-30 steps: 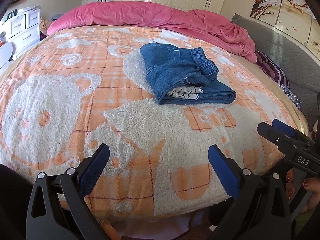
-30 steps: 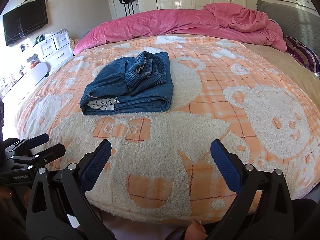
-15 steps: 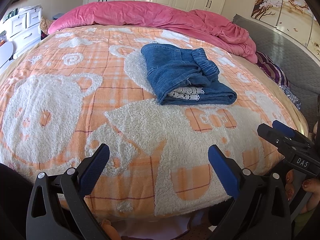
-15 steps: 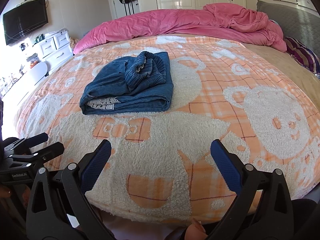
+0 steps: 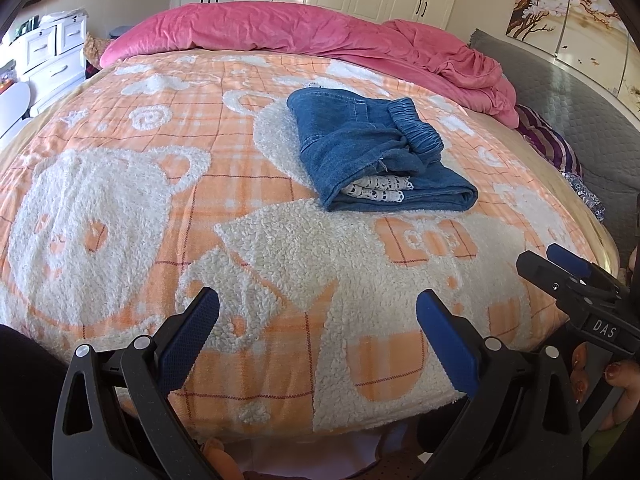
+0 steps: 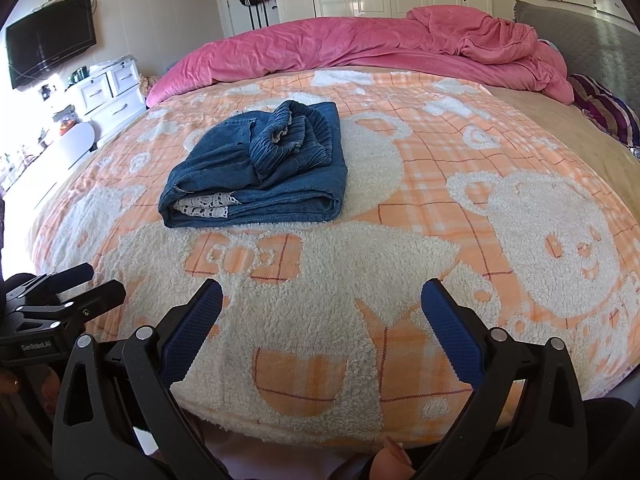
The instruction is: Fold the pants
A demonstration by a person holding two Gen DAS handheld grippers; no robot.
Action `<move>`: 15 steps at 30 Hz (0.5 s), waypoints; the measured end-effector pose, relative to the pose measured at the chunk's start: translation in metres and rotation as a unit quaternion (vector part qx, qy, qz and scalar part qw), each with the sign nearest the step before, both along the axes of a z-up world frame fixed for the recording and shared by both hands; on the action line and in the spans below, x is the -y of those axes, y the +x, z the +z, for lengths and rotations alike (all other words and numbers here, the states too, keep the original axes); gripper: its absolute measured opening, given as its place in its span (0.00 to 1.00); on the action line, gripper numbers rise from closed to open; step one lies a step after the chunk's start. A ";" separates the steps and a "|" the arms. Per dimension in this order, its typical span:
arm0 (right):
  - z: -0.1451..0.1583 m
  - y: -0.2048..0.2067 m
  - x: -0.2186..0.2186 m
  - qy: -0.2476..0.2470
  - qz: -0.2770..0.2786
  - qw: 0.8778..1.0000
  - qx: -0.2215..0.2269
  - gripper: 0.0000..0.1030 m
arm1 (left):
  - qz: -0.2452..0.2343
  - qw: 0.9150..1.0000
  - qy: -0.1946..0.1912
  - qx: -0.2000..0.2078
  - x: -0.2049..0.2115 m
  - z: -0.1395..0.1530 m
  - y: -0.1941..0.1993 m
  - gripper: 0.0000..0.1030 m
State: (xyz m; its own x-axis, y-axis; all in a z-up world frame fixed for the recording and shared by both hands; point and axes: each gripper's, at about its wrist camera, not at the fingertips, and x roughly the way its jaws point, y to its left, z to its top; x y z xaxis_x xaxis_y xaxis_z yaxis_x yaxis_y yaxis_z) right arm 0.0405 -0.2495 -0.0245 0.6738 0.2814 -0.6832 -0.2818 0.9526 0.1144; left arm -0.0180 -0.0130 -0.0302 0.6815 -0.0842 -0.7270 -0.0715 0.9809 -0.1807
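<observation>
Pants sit folded up mid-frame on the bed's orange blanket; left tool and right tool both gape wide, holding nothing.

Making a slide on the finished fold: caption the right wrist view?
Folded denim pants rest on the orange bear-print blanket, with the open right gripper held back near the bed's edge.

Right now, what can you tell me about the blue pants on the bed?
The pants are blue denim, folded into a thick, slightly rumpled bundle. A gathered elastic waistband sits bunched on top, and white lace trim peeks from between the layers at the near edge. They lie flat on the fuzzy orange-and-white blanket. Nothing else touches them; both grippers are apart from them.
</observation>
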 end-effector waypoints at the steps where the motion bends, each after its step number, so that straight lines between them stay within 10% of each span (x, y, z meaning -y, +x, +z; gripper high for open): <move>1: 0.000 0.000 0.000 0.000 0.001 1.000 0.000 0.91 | 0.000 1.000 0.000 -0.001 0.000 0.000 0.000 0.96; 15: 0.000 0.000 -0.001 -0.001 0.003 1.000 0.000 0.91 | -0.004 1.000 0.002 -0.005 0.003 0.000 0.001 0.96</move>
State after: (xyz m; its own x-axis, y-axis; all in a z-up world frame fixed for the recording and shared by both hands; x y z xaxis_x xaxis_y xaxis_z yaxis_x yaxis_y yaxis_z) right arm 0.0407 -0.2488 -0.0250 0.6720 0.2830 -0.6843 -0.2865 0.9515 0.1122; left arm -0.0169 -0.0156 -0.0302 0.6735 -0.0861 -0.7341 -0.0656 0.9823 -0.1754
